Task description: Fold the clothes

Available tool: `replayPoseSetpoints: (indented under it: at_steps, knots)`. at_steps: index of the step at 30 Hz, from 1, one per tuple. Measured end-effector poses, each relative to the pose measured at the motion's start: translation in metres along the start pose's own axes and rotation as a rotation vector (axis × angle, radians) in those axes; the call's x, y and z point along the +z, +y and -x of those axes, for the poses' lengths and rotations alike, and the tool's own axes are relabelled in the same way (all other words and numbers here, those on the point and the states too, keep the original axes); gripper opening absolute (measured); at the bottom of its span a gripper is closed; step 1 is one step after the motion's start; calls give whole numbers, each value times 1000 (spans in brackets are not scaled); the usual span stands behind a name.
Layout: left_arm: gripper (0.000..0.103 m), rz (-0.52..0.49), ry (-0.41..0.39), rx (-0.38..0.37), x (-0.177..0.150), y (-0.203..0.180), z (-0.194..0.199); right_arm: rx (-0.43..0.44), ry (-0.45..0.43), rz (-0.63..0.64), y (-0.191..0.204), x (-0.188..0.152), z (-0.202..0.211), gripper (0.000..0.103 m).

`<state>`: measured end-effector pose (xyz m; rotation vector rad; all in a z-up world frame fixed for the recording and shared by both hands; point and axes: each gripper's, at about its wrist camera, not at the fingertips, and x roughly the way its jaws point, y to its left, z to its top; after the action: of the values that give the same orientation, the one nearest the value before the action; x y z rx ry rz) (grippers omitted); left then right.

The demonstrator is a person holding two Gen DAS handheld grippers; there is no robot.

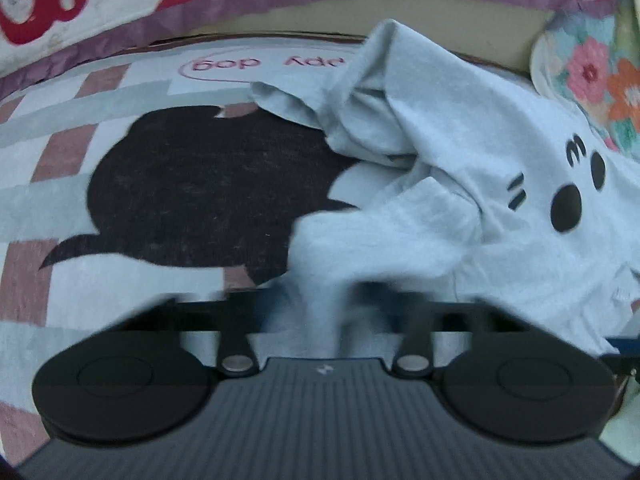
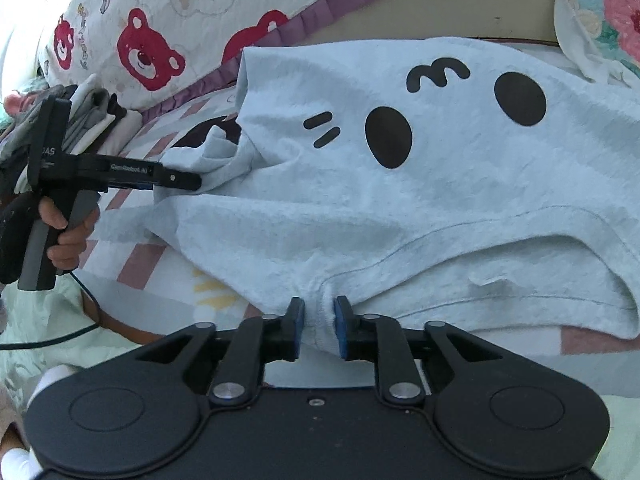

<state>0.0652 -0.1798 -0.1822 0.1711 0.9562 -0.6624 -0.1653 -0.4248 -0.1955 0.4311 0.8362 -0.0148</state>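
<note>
Grey T-shirt (image 2: 400,200) pinched by right claw (image 2: 319,328) and left claw (image 2: 192,182)

My bed (image 1: 60,208) carries everything here. Its cover is pale, crossed by dusty pink and grey-green bands, with a large black animal silhouette (image 1: 208,192) printed on it and pink lettering in an oval toward the far edge. The light blue T-shirt (image 2: 400,184) lies crumpled on the cover, partly over that silhouette, its printed face of black ovals and whisker dashes turned up. Along the far edge lies a white quilt (image 2: 160,12) with red bears and a purple frilled border. At the far right corner sits a flowered cushion (image 1: 600,80). A pile of folded clothes (image 2: 92,120) rests near the far left corner.
</note>
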Motion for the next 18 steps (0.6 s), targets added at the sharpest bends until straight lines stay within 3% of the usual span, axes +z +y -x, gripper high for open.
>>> replayPoseSetpoints:
  at_steps: [5,7,8,18]
  knots:
    - [7,2,-61,31,1,-5,9,22,-33,-50,1,-3,-10,53]
    - [6,16,-83,51,4,-5,15,25,-31,-36,4,0,-13,40]
    - [5,22,-93,61,5,-5,19,27,-22,-29,5,3,-14,9]
    - [4,-14,-247,100,29,-15,109,229,-86,-60,30,41,84,10]
